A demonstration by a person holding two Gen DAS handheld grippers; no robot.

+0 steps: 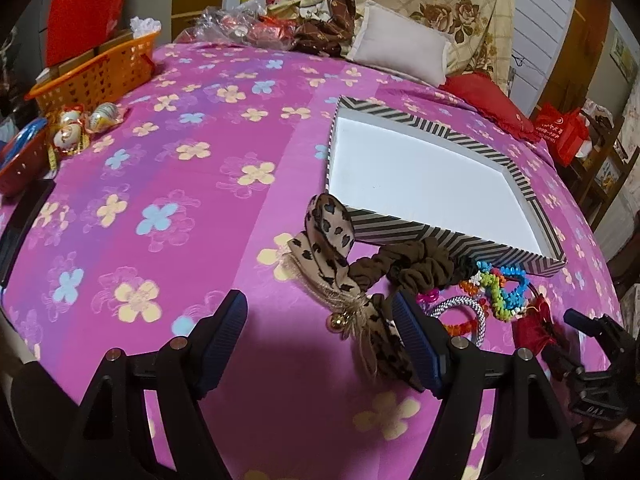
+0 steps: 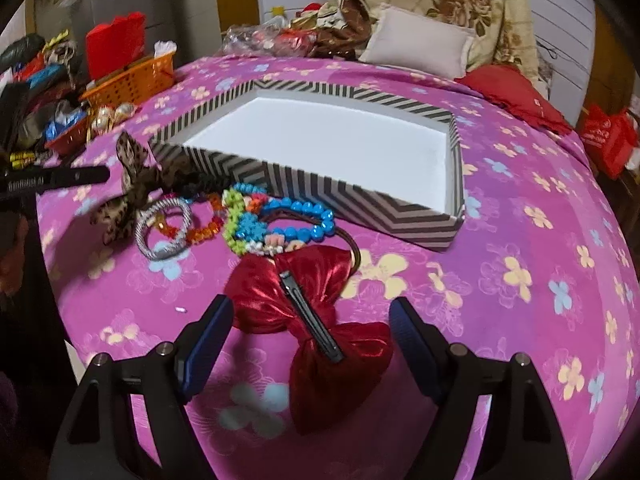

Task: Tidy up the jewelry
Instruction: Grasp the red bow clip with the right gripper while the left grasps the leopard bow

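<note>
Bed, pink flowered bedspread (image 1: 168, 168). On it a shallow striped box (image 2: 344, 196) with a bare white floor; nothing in it yet.

Jewelry pile lies along the box's near wall, on the spread, not inside. Leopard bow (image 1: 324, 248) with brown scrunchie (image 1: 416, 268) at one end; silver-white hair tie (image 2: 164, 232) and beaded bracelets (image 2: 276, 220) in the middle; red satin bow (image 2: 316, 328) nearest the right-hand camera.

Right gripper (image 2: 310, 340): jaws wide, holding nothing. The red bow sits directly between the two fingers, slightly ahead of them. Its long axis runs diagonally, upper-left to lower-right in the right wrist view; the black clip (image 2: 310, 316) on top follows a similar slant. Jaws close left-right, so they would meet the bow's lobes at an angle rather than squarely across the knot (judgement: a small wrist roll would give a cleaner pinch on the clip spine).

Left gripper (image 1: 320, 332): jaws wide, empty. The leopard bow's tail and small gold bell (image 1: 336, 322) lie by its right finger, off-centre.

Judgement: the right hand is nearer a grasp; the red bow is the likely first piece, with the box straight ahead beyond the pile.
</note>
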